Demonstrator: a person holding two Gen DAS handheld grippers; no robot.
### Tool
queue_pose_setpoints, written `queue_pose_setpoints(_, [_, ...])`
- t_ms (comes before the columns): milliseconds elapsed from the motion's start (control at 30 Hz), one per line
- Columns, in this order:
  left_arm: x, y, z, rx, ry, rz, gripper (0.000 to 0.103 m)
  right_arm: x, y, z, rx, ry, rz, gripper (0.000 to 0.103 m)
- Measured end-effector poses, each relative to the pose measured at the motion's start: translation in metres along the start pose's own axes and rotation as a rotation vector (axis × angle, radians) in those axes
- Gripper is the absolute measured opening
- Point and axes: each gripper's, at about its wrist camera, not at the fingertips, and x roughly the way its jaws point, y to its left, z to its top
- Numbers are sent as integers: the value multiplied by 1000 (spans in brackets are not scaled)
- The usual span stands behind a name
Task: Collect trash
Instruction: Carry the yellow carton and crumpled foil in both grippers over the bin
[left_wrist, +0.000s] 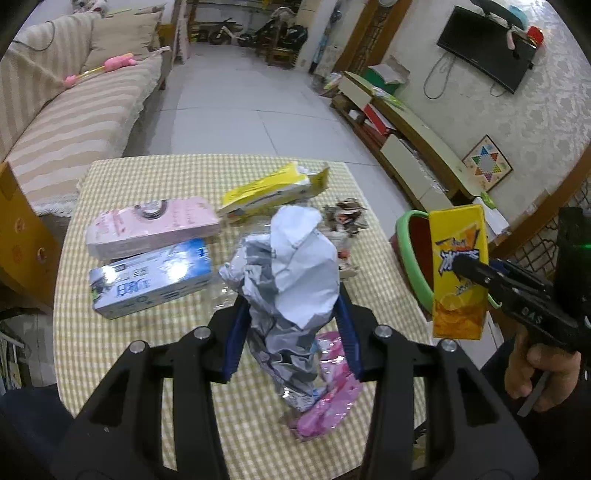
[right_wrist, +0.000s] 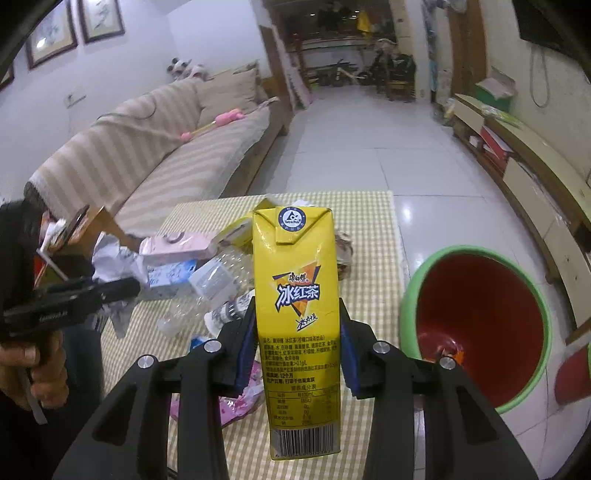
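My left gripper (left_wrist: 291, 314) is shut on a crumpled grey-white wrapper (left_wrist: 291, 273) and holds it above the checked table (left_wrist: 129, 325). My right gripper (right_wrist: 297, 332) is shut on an upright yellow iced-tea carton (right_wrist: 297, 314), held above the table's right side; the carton also shows in the left wrist view (left_wrist: 458, 266). A green bin with a red inside (right_wrist: 480, 317) stands on the floor right of the table, its mouth open toward me. In the right wrist view the left gripper (right_wrist: 122, 288) is at far left with the wrapper (right_wrist: 110, 258).
On the table lie a pink box (left_wrist: 151, 229), a blue-white box (left_wrist: 151, 280), a yellow torn carton (left_wrist: 273, 192), a pink wrapper (left_wrist: 332, 387), crumpled paper (left_wrist: 347, 218) and a clear plastic bottle (right_wrist: 207, 291). A striped sofa (left_wrist: 74, 110) stands left, a low TV cabinet (left_wrist: 413, 136) right.
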Motion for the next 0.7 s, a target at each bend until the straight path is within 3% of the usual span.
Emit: queue_pose_setpoints(700, [39, -83, 28, 139, 27, -112, 42, -27, -75, 7, 148, -45, -144, 37])
